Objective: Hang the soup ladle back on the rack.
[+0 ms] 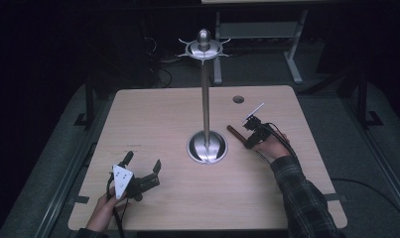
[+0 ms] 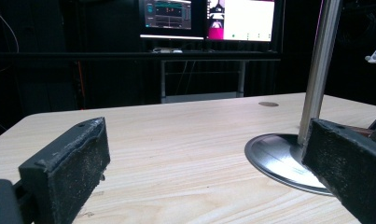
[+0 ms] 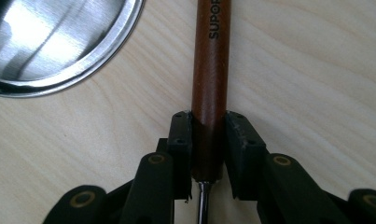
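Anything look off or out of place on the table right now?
Nothing stands out. The hook stand is upright on its base, the right tool grips the wooden handle squarely, and the left tool is open.

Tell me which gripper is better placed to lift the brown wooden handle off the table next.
Right. The right gripper already has its jaws closed around the wooden handle, beside the stand's round base. The left gripper sits open near the table's front left, holding nothing.

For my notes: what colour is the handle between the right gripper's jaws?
Reddish-brown handle, clearest in the right gripper view.
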